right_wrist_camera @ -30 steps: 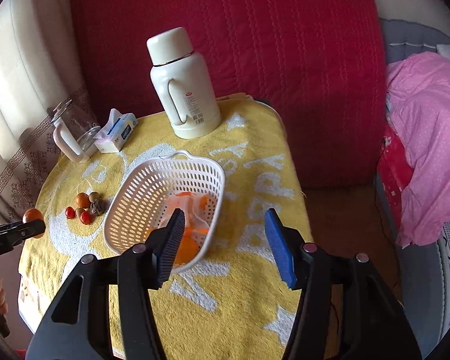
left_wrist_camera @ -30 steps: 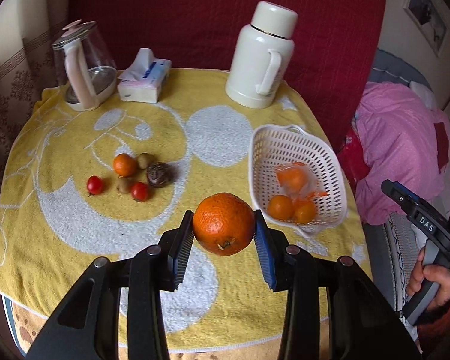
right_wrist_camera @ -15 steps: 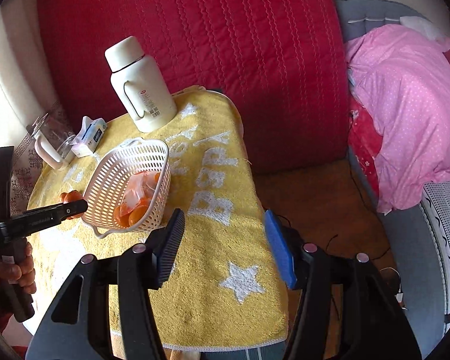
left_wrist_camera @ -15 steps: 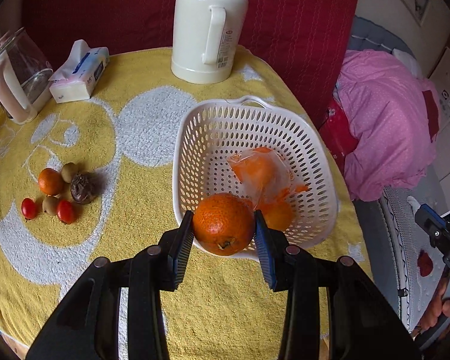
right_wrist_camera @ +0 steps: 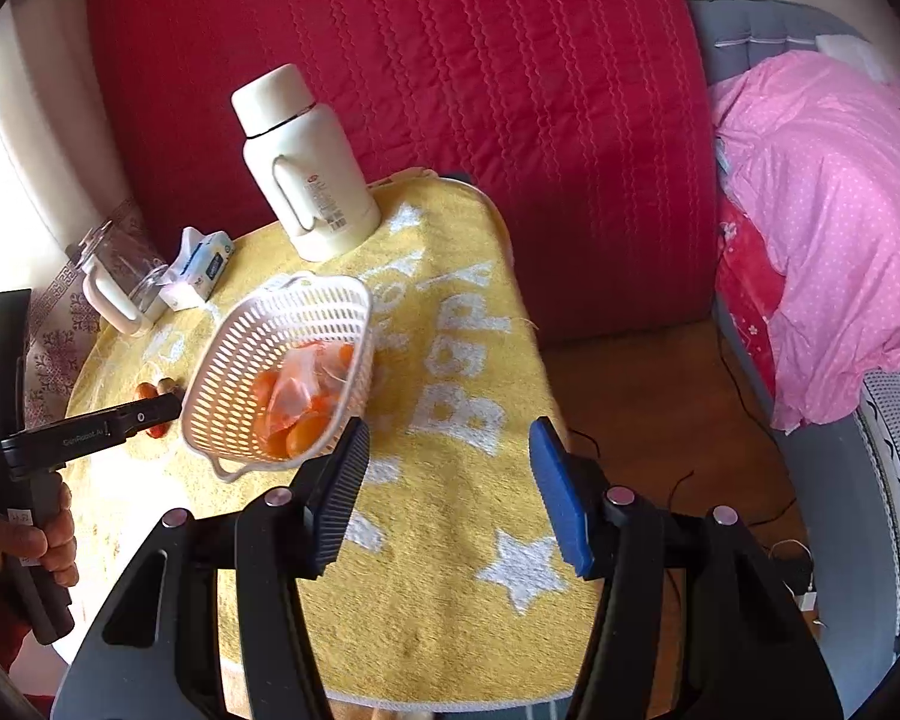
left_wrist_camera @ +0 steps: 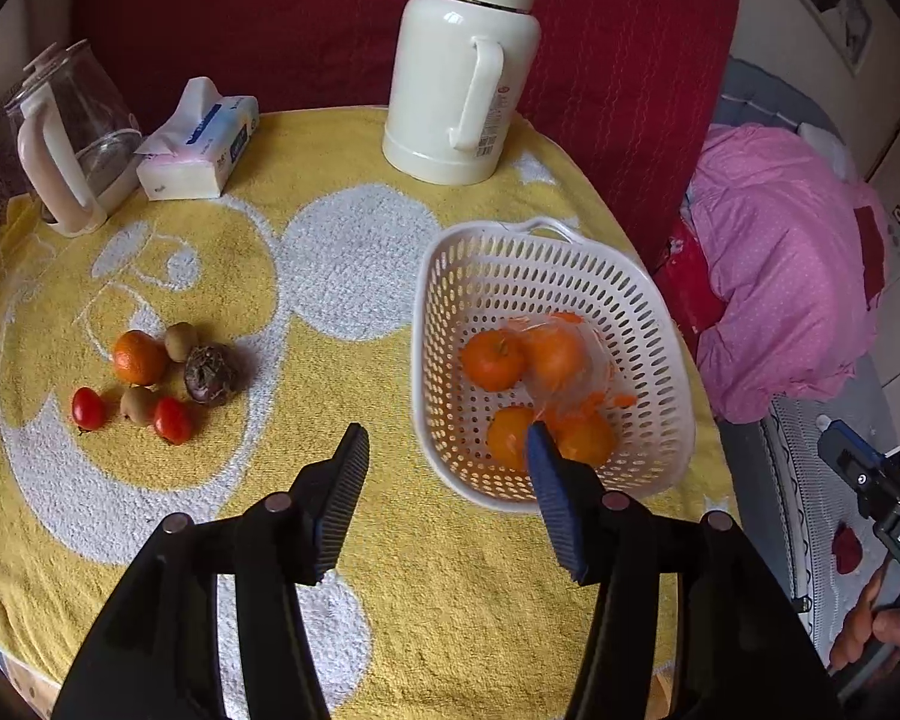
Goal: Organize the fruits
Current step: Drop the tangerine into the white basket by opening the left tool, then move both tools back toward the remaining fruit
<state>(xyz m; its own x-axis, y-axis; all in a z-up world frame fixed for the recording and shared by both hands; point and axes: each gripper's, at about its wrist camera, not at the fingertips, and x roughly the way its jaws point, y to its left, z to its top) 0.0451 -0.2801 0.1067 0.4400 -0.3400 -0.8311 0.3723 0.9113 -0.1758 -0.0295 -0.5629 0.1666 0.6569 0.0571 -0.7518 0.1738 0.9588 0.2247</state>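
Note:
A white slotted basket on the yellow towel holds several oranges and a clear bag with orange fruit. My left gripper is open and empty, just in front of the basket's near left rim. Left of it lies a small pile: an orange, two red tomatoes, two kiwis and a dark wrinkled fruit. My right gripper is open and empty, over the towel's right part, right of the basket. The left gripper shows there beside the basket.
A cream thermos jug stands at the back, a tissue pack and a glass kettle at the back left. A red cushion backs the table. A pink blanket lies to the right, past the table edge.
My left gripper opened and let the big orange go; it now lies in the basket. The gripper pulled back a little to the left. My right gripper stayed open off to the right.

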